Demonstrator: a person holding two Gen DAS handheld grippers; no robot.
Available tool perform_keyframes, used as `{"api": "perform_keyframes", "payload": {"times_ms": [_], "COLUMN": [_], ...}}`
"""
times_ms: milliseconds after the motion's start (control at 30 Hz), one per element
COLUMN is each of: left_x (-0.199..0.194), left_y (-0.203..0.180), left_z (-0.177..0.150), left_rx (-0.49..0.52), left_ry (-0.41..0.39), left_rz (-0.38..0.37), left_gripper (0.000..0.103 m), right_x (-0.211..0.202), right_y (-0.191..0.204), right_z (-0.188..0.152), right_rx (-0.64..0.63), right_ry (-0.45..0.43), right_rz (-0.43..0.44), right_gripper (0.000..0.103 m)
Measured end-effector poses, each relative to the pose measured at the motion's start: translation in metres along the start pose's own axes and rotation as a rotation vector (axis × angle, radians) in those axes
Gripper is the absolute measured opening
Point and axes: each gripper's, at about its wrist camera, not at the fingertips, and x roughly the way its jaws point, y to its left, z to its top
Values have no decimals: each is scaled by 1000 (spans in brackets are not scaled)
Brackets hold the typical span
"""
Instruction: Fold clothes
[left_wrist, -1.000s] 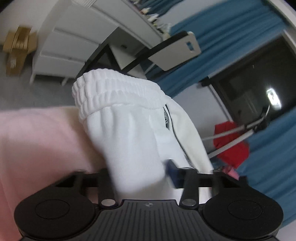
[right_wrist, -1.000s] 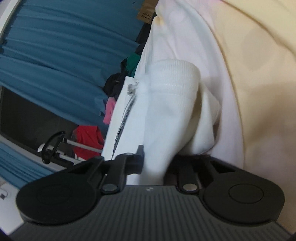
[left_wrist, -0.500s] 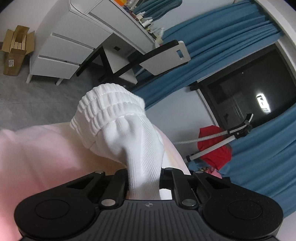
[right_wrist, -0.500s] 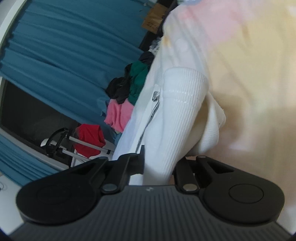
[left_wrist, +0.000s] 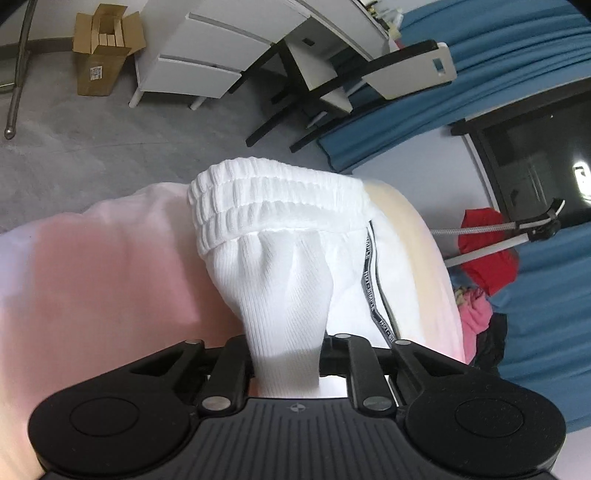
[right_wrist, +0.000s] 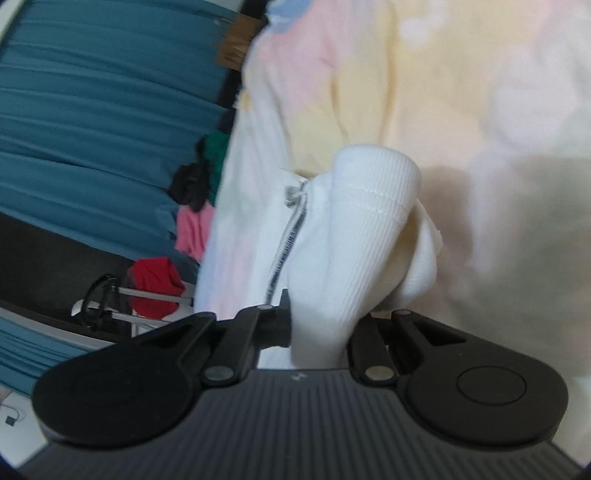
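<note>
A: Left gripper (left_wrist: 286, 354): state?

B: Pressed onto a bunched fold of the white ribbed knit trousers with a black-and-white side stripe (left_wrist: 295, 280), just below the gathered elastic waistband (left_wrist: 277, 206). The cloth is seen squeezed between the two fingers, so a firm pinch is judged.

A: Right gripper (right_wrist: 321, 332)?

B: Also clamped on the same white garment, at a hemmed ribbed end, likely a leg cuff (right_wrist: 373, 184), next to a small metal zip pull (right_wrist: 291, 194). The right view is blurred, so finer detail can't be told.

A: Where is the garment?

B: Held up at two ends, with the rest draped onto the pastel pink-and-yellow bedcover (left_wrist: 110, 280). Opposite ends are probably gripped so the length can be kept taut and brought together evenly; a pinch near the waistband gives purchase on the thick elastic.

A: Fold stage?

B: Not settled. Waist and cuff gripped fits either spreading the trousers flat or bringing one end over to the other. No finished flat fold is seen.

A: Surroundings?

B: A heap of red, pink, green and black clothes (right_wrist: 192, 206) is seen by the blue curtain (right_wrist: 92, 92); a white drawer desk (left_wrist: 207, 55) and grey floor are noted in the left view.
</note>
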Motion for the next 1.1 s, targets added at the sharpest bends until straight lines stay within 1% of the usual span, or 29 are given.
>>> {"api": "perform_keyframes", "payload": {"times_ms": [67, 100, 133, 167, 200, 233, 267, 300, 333, 367, 500, 533, 633, 667, 767, 833, 933, 1033, 1100], "left_x": [-5, -5, -6, -6, -8, -11, -15, -18, -22, -25, -39, -44, -58, -59, -60, -62, -54, -34, -19], "left_y": [1, -2, -5, -8, -12, -16, -21, -27, -32, -37, -66, -74, -96, -104, -129, -146, -168, -190, -200], "left_z": [-5, -7, -8, -9, -11, -15, -19, -22, -26, -30, -46, -51, -67, -73, -93, -110, -139, -180, -208], "left_rx": [40, 62, 85, 109, 139, 175, 205, 231, 257, 280, 386, 418, 493, 519, 613, 682, 768, 856, 913], "left_ry": [-7, -11, -10, -8, -8, -15, -25, -30, -33, -35, -65, -82, -135, -148, -185, -208, -200, -158, -134], "left_rz": [17, 26, 39, 53, 73, 97, 119, 140, 159, 171, 201, 211, 236, 232, 205, 185, 147, 114, 97], "left_gripper": [24, 24, 28, 37, 43, 51, 56, 68, 78, 80, 81, 82, 83, 83, 84, 85, 86, 86, 86], "right_x": [3, 4, 4, 5, 6, 8, 10, 13, 15, 17, 28, 32, 40, 41, 43, 41, 36, 38, 42], "right_y": [-4, -4, -5, -6, -7, -9, -12, -15, -19, -21, -20, -18, -14, -12, -1, 5, 7, -2, -6], "right_z": [-1, -1, -2, -3, -4, -4, -4, -4, -3, -3, -3, -3, -2, -2, 0, 2, 5, 10, 13], "right_rx": [27, 41, 50, 57, 65, 77, 93, 116, 136, 151, 148, 147, 144, 131, 33, 13, 42, 90, 95], "right_ry": [13, 16, 17, 18, 23, 30, 37, 44, 49, 50, 35, 31, 11, 1, -27, -51, -118, -133, -121], "right_rz": [-11, -12, -11, -15, -19, -22, -22, -15, -8, -1, -7, -1, 24, 35, 71, 111, 159, 155, 135], "right_gripper": [15, 15, 16, 17, 18, 19, 23, 26, 34, 42, 52, 56, 56, 56, 56, 55, 55, 51, 51]}}
